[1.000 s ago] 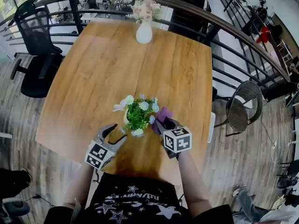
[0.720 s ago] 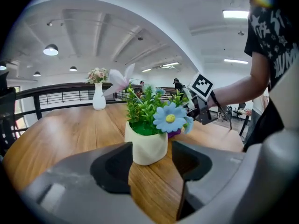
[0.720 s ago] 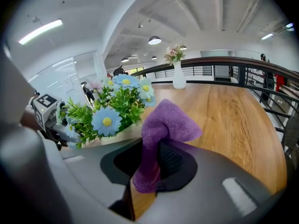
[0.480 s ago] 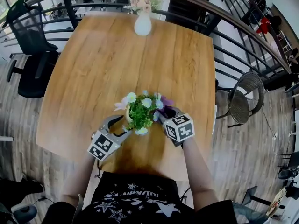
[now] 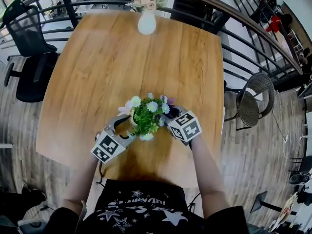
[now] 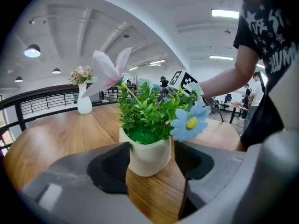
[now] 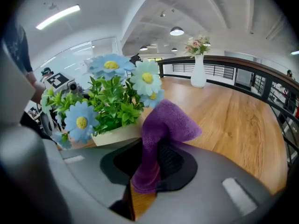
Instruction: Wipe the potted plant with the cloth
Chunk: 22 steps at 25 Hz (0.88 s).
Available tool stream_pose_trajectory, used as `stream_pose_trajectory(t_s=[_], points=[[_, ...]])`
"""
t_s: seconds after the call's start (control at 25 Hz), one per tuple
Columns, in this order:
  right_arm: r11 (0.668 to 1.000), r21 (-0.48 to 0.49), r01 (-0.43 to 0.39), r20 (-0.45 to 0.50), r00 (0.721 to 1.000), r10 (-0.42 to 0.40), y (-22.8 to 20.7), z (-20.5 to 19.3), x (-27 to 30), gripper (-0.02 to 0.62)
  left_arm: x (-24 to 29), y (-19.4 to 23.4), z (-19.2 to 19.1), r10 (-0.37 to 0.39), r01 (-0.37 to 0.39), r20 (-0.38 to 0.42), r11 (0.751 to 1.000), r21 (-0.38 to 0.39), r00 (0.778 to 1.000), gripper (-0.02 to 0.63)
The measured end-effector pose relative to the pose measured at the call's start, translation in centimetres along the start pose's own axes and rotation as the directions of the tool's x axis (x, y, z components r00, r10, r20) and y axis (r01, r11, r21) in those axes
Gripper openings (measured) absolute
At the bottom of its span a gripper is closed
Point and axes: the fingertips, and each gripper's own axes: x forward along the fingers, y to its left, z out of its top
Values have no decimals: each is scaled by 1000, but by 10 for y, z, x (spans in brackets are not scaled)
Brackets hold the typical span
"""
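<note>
- The wooden tabletop (image 5: pixel 97 72) filled most of the head view, with a dark curved railing (image 5: pixel 253 28) running round its far side.
- A black office chair (image 5: pixel 29 57) stood off the tabletop's left edge, and a round-backed mesh chair (image 5: pixel 253 106) stood off its right edge.
- The person, in a black shirt (image 5: pixel 141 213) printed with stars, stood at the near edge with both arms reaching in to the middle of the tabletop.
- The left gripper (image 5: pixel 123 130) was at the plant's left side. Its jaws had just been opening and stood apart, with the cream pot (image 6: pixel 148 155) between them. The left pad lay close against the pot, and a narrow gap showed at the right pad.
- The right gripper (image 5: pixel 171 115) was at the plant's right side, its jaws closed on the cloth.
- The potted plant (image 5: pixel 145 117) stood upright on the tabletop near the person's edge, between the two grippers. It had green leaves, pale blue and white daisies and one pink bloom.
- A white vase (image 5: pixel 146 23) of pink flowers stood at the far edge of the tabletop, well apart from the plant.
- The purple cloth (image 7: pixel 161 129) was pinched at its lower part between the right gripper's jaws. Its bunched top rose just beside the pot's rim and under a daisy. I could not tell whether it touched the leaves.
</note>
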Motion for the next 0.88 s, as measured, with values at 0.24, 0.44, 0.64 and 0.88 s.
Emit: stream_pose_trajectory(t_s=[0.24,0.44,0.64,0.88], points=[[998,-43,-44,-6,999,44,9,-2,8,84,8,6,-3,13,-12,-33,999,33,999,339],[996,-72,-51,-18,999,50,11,-3,10,84,18,7,-14,14,-14,-56,1000,13,998,365],[992,-117,-54,-29,998,51,15,-6,11,83,17,11,-18,37,-36,-49,999,23,998,362],[992,-118,-55,-21,998,53,22,-10,9,83,18,12,-10,33,-31,-43,999,31,999,360]])
